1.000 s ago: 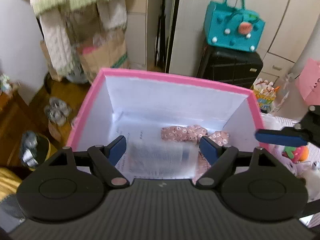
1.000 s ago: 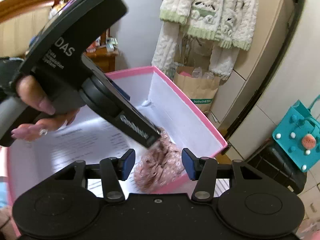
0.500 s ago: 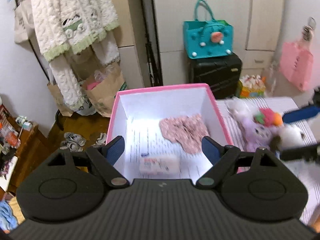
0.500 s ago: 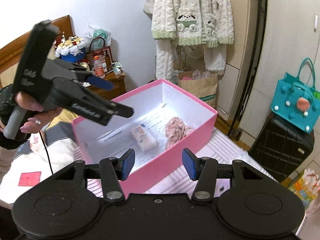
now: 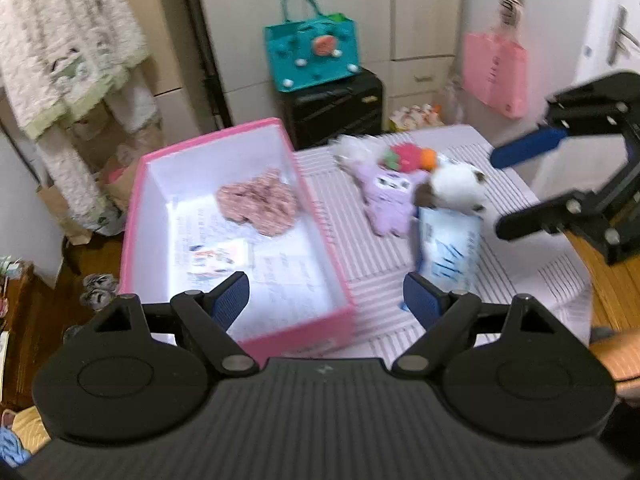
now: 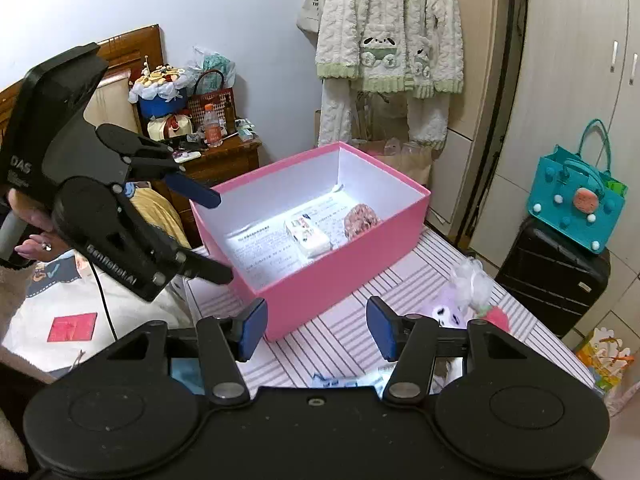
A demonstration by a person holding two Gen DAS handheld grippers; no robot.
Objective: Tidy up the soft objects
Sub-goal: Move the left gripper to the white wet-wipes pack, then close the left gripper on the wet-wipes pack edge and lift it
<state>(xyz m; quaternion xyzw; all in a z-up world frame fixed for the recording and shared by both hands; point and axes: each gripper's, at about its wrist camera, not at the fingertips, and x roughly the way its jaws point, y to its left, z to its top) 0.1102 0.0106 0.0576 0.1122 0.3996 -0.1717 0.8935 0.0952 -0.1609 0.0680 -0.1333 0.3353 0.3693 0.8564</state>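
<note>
A pink box (image 5: 316, 216) (image 6: 344, 264) stands on the striped table. Inside lie a pink floral cloth (image 5: 258, 202) (image 6: 361, 219) and a white tissue pack (image 5: 218, 258) (image 6: 307, 235). To its right lie a purple plush toy (image 5: 386, 196) (image 6: 450, 310), a white plush (image 5: 456, 188), a red and orange toy (image 5: 408, 157) and a blue tissue pack (image 5: 450, 246). My left gripper (image 5: 326, 298) (image 6: 208, 236) is open and empty above the box's near end. My right gripper (image 6: 316, 326) (image 5: 516, 188) is open and empty above the table beside the toys.
A teal bag (image 5: 312, 54) (image 6: 576, 200) sits on a black suitcase (image 5: 334, 110) behind the table. A fluffy white garment (image 6: 390, 32) hangs on the wall. A wooden nightstand (image 6: 224, 164) with clutter stands left of the box. The table edge (image 5: 568, 292) is at right.
Both grippers have pulled up and back from the box, leaving the floral cloth and the white tissue pack inside. The left view has swung right, bringing the toys and right gripper into sight.
</note>
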